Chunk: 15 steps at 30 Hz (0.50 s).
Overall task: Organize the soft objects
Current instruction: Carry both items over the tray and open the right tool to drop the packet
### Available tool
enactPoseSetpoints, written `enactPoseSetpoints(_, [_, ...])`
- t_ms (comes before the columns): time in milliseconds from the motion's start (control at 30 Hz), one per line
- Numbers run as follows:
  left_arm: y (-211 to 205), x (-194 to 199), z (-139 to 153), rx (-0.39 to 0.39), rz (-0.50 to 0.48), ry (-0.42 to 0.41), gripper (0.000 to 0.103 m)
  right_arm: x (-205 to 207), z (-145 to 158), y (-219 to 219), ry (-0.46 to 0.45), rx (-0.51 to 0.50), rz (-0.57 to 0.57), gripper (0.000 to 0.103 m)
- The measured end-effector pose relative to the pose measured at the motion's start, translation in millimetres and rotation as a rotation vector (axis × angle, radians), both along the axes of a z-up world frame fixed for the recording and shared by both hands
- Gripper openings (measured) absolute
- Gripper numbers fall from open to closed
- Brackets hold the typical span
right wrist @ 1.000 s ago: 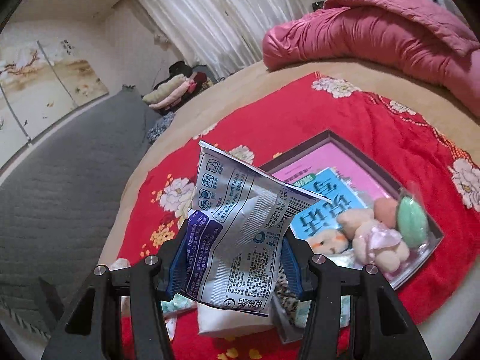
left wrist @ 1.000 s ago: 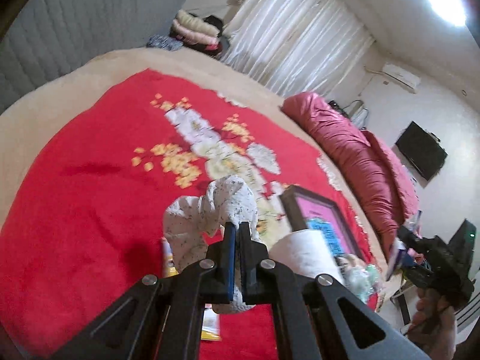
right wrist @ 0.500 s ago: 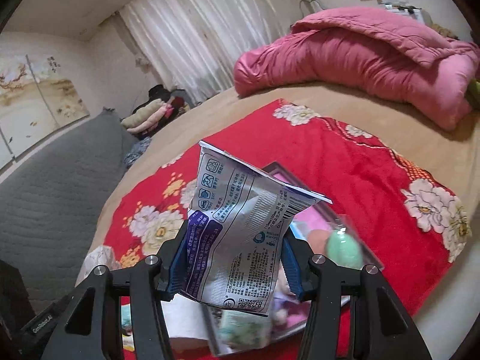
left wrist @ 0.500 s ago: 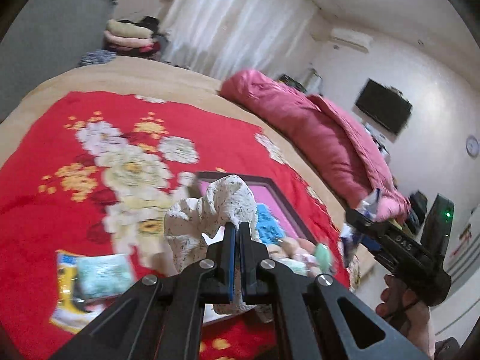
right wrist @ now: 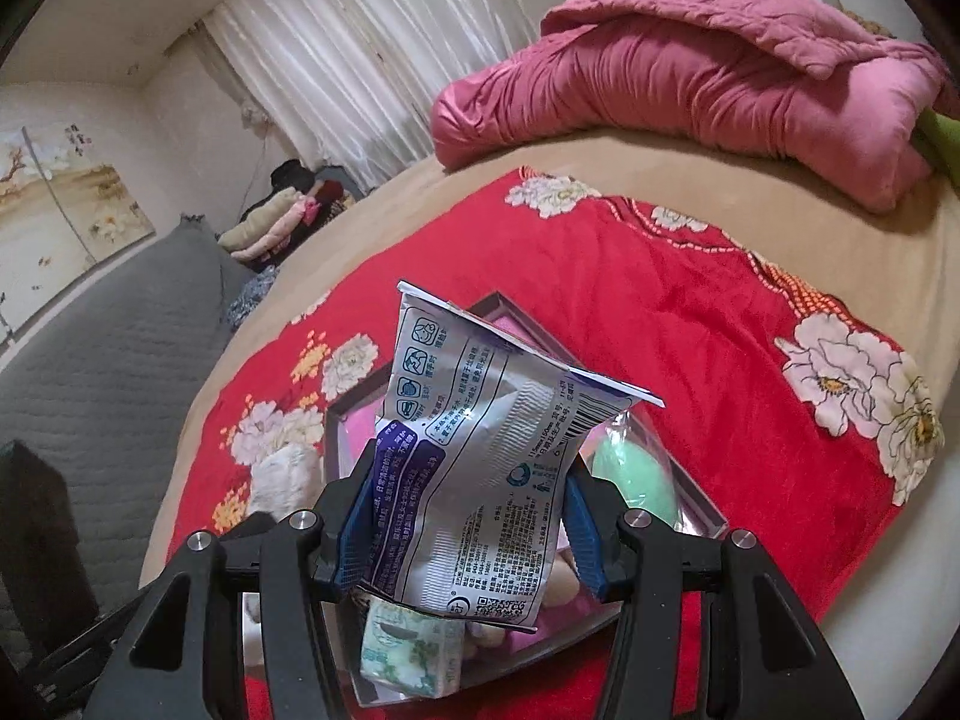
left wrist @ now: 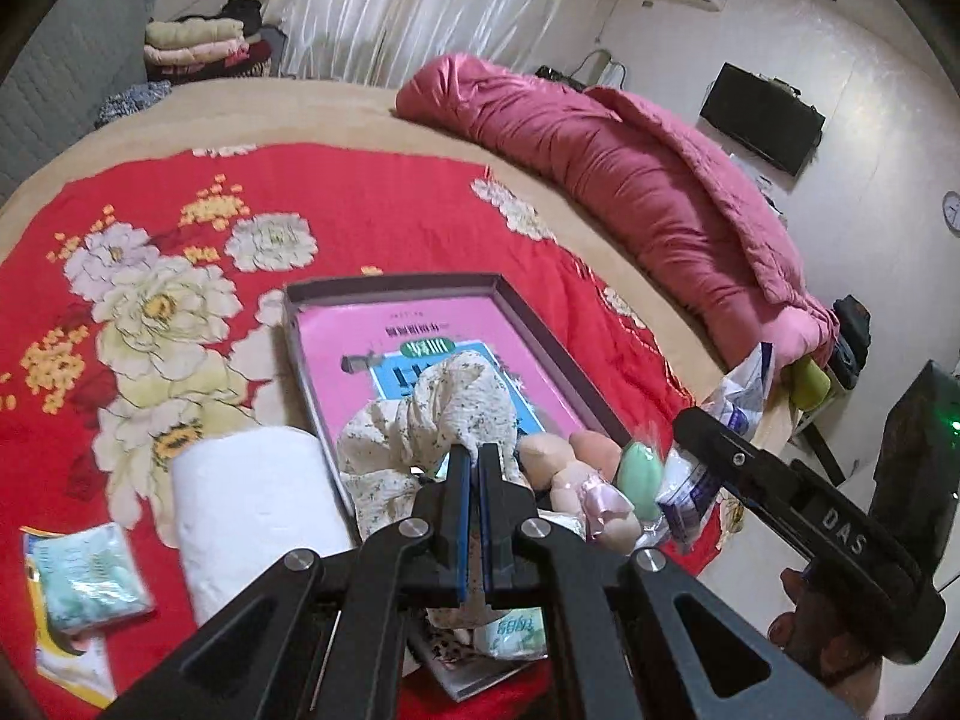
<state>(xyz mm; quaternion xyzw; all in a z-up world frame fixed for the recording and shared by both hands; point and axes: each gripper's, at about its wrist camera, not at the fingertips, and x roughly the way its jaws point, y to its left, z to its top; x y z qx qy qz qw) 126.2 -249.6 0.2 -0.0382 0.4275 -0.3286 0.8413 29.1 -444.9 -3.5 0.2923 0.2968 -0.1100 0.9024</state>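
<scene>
the left gripper has its blue-padded jaws pressed together on a crumpled cream cloth with a fine floral print, which bunches up above the fingertips and hangs over the near end of a shallow dark-rimmed rectangular tray. the tray lies on a red bedspread with large white and yellow flowers, and a pink sheet with a blue printed card covers its floor. at the tray's near right corner sit a small beige plush toy with a pink bow and a mint green egg-shaped soft item in clear wrap. a white roll of paper lies on the bedspread just beside the tray's left edge, and a pale green tissue packet rests near the bedspread's near left edge.

the right gripper is clamped on a silver and purple plastic packet with printed text, holding it upright over the tray. a rolled pink quilt lies along the bed's far edge.
</scene>
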Motion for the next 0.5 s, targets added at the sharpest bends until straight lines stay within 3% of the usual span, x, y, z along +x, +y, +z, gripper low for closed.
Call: enactPoseSetpoints(500, [-36, 5, -25, 0.109, -0.045, 0.001, 0.002, 19, -16, 11, 0.121, -0.187, 0.048, 0.057])
